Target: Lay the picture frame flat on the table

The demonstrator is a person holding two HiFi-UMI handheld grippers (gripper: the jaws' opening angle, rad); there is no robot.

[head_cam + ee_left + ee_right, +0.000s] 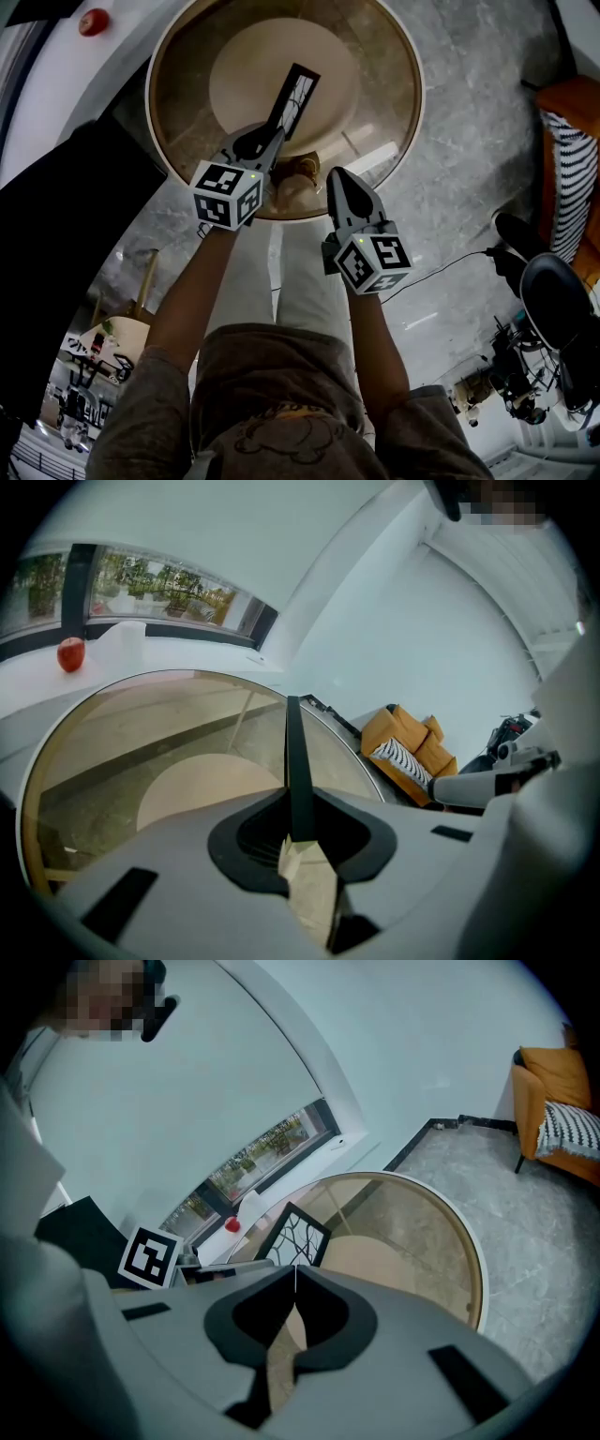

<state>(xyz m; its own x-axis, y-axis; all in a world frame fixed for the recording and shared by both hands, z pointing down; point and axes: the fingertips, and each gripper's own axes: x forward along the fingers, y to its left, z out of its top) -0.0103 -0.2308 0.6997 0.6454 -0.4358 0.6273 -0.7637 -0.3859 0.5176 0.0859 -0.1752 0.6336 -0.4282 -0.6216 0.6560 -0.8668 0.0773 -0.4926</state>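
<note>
My left claw is clamped on the near end of the picture frame, its jaws pinching the thin black border. The frame stands up on its edge, running away from me and slightly right, over the middle of the round glass table. I cannot tell whether it touches the glass. My right claw has its jaws pressed together with nothing between them, and it hovers at the table's near rim, just right of the left one. Both my forearms reach forward side by side, claws angled downward. An orange armchair sits at the far right.
</note>
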